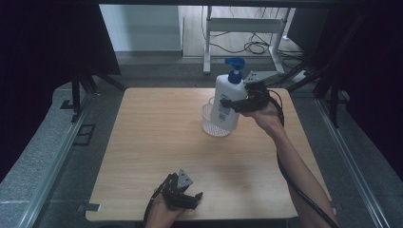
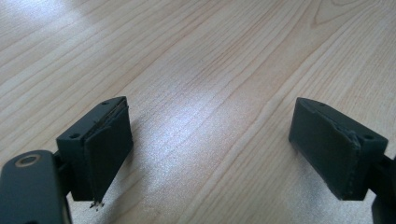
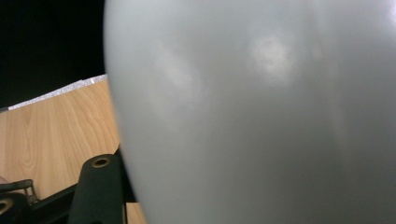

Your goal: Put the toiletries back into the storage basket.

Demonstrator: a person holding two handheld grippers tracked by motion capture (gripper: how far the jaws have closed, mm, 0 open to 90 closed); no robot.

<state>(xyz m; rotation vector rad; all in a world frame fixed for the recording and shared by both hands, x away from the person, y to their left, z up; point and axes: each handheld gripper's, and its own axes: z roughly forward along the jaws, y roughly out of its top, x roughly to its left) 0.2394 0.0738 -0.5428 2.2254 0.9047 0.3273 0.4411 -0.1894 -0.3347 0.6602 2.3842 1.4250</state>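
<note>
Gripping a white pump bottle (image 1: 227, 102) around its middle, the right gripper (image 1: 233, 103) has its black jaws clamped on the two sides. Bottle held upright, its lower end inside a clear plastic basket (image 1: 209, 124) toward the far right of the table; whether the base rests on the basket floor cannot be told. In the right gripper view the bottle (image 3: 261, 121) is a smooth, pale, rounded wall pressed close to the lens, faint glossy highlights on it.

Bottle: tall, rounded shoulders, blue pump head (image 1: 235, 70) on top, label on the front, print too small to read. Basket: round, see-through, finely ribbed or perforated wall.

Left gripper (image 1: 186, 194) sits low at the near edge of the table, jaws spread wide with bare wood between them; its dark flat pads (image 2: 108, 149) show frayed edges in the left gripper view.

Table (image 1: 157, 142): light wood, square, straight grain, soft sheen. Around it grey floor, metal rails on both sides, dark curtains, a white frame (image 1: 247, 28) and loose cables (image 1: 256, 46) beyond the far edge.
</note>
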